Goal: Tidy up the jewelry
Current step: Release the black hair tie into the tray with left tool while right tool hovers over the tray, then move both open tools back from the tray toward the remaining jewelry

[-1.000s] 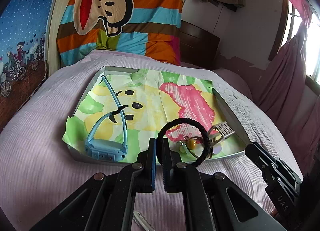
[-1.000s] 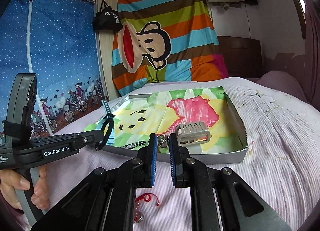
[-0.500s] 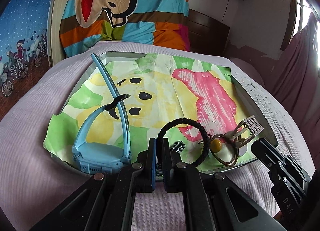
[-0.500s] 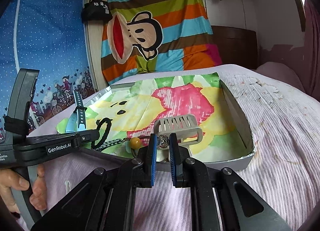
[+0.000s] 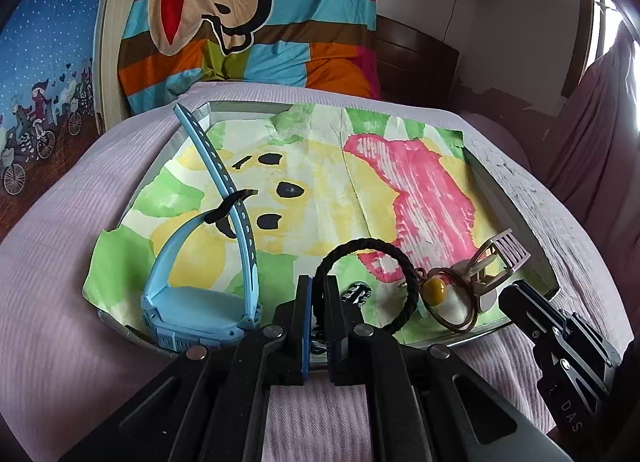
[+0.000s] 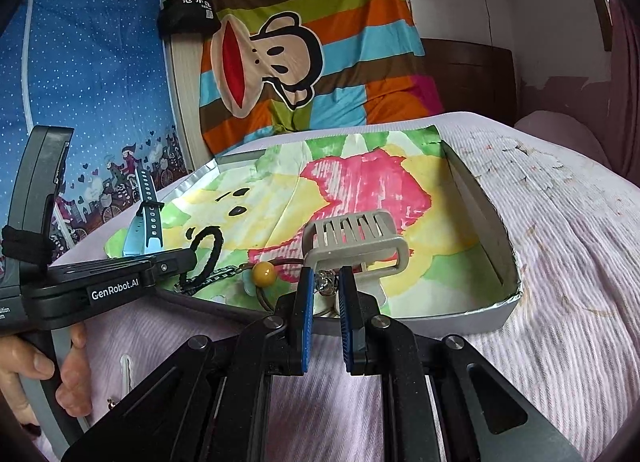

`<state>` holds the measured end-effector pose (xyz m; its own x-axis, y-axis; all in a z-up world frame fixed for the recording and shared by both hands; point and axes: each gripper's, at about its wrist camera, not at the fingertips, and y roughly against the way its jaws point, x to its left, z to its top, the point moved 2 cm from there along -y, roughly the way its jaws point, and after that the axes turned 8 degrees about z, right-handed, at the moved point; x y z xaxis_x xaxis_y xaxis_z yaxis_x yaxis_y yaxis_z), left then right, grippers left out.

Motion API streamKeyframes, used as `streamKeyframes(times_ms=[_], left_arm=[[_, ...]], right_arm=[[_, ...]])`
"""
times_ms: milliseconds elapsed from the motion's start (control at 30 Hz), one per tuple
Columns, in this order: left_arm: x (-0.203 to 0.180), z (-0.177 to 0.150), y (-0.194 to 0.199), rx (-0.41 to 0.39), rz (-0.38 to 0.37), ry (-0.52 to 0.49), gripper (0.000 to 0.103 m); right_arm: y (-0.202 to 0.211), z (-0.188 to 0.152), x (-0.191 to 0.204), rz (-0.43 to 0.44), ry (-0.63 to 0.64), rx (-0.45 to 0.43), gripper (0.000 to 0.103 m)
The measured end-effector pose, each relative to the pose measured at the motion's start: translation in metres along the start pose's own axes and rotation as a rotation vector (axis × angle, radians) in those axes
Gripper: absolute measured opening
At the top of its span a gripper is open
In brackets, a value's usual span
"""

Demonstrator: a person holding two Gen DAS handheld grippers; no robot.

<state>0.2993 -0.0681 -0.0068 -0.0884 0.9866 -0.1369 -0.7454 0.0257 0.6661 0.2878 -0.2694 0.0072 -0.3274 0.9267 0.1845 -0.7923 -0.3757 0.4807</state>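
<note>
My left gripper (image 5: 318, 284) is shut on a black braided bracelet (image 5: 362, 246), which stands up in a loop over the near edge of the tray (image 5: 516, 198); the bracelet also shows in the right wrist view (image 6: 208, 250). My right gripper (image 6: 325, 282) is shut on a small clear bead piece (image 6: 326, 282) above the tray's near rim (image 6: 472, 316). In the tray lie a blue watch (image 5: 200, 302), a grey hair clip (image 6: 356, 238), a hair tie with a yellow bead (image 6: 264, 272) and a silver chain (image 6: 218, 274).
The tray, lined with a painted paper (image 5: 320, 190), sits on a bed with a pink cover (image 5: 48, 262). A small white clip (image 6: 127, 370) lies on the cover near the person's hand (image 6: 48, 374). A striped monkey blanket (image 5: 248, 18) hangs behind.
Both grippers have moved forward to the tray's near edge. The bracelet in the left gripper is now over the tray. The right gripper's jaws stand slightly wider apart around the bead piece.
</note>
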Motion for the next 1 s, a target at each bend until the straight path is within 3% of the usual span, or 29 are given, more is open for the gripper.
streamKeyframes(times_ms=[333,433,567,600,667,767,800,900,1000], left_arm=[[0.007,-0.003,0.006,-0.014,-0.053,0.026,0.013],[0.009,-0.005,0.011,-0.029,-0.072,0.027,0.019],[0.011,-0.009,0.022,-0.065,-0.095,0.025,0.027],[0.011,-0.010,0.026,-0.075,-0.092,0.022,0.029],[0.014,-0.013,0.036,-0.098,-0.091,0.020,0.038],[0.023,-0.017,0.054,-0.152,-0.099,0.031,0.058],[0.025,-0.018,0.061,-0.171,-0.100,0.032,0.060],[0.032,-0.022,0.076,-0.212,-0.089,0.019,0.071],[0.038,-0.026,0.092,-0.263,-0.070,0.023,0.089]], right_arm=[[0.005,-0.003,-0.004,0.012,-0.023,-0.017,0.013],[0.006,-0.003,-0.005,0.016,-0.031,-0.024,0.015],[0.012,-0.004,-0.004,0.014,-0.036,-0.047,0.034],[0.014,-0.004,-0.004,0.013,-0.037,-0.057,0.035],[0.021,-0.004,-0.005,0.011,-0.041,-0.085,0.036],[0.037,-0.005,-0.004,0.019,-0.046,-0.147,0.055],[0.044,-0.006,-0.003,0.017,-0.040,-0.181,0.060],[0.063,-0.008,-0.001,0.022,-0.042,-0.254,0.070],[0.076,-0.009,0.001,0.023,-0.048,-0.297,0.079]])
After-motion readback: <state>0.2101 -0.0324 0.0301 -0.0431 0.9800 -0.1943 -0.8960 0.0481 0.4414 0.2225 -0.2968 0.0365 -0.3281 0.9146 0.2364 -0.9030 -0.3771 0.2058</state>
